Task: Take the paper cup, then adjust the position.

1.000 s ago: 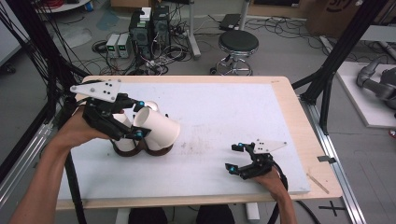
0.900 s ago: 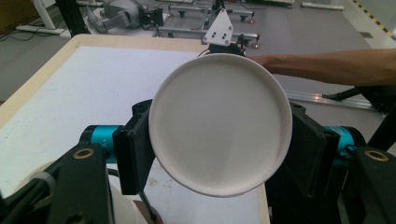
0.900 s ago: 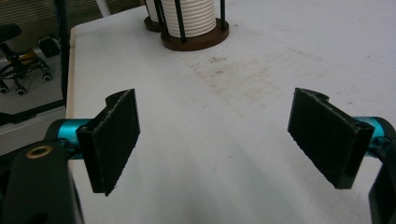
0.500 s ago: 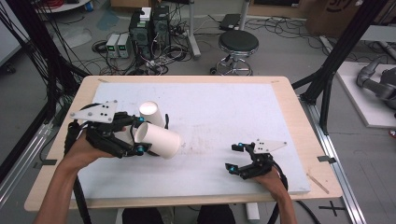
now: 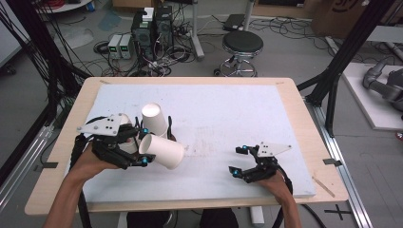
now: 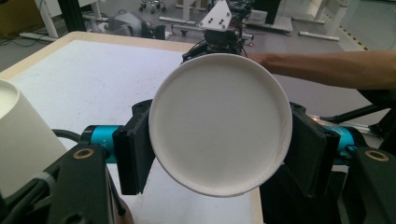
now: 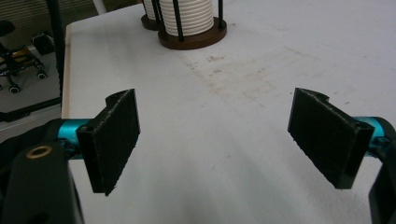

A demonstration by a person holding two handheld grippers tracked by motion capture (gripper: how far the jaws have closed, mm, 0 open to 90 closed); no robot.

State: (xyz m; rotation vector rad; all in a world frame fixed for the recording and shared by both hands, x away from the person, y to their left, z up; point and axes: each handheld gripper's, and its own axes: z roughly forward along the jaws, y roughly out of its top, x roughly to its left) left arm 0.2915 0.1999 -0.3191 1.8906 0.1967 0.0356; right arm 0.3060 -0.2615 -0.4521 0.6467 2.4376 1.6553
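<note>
Your left gripper point(image 6: 217, 156) is pinching a white paper cup point(image 6: 219, 123), its body hiding the table behind, while your right gripper point(image 7: 224, 140) is resting spread.

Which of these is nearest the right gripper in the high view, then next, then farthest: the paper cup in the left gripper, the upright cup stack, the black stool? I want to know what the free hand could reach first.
1. Paper cup, lying sideways in the left gripper, left of the right gripper.
2. Upright cup stack, just behind it, left rear of the table.
3. Black stool, on the floor beyond the table's far edge.
</note>
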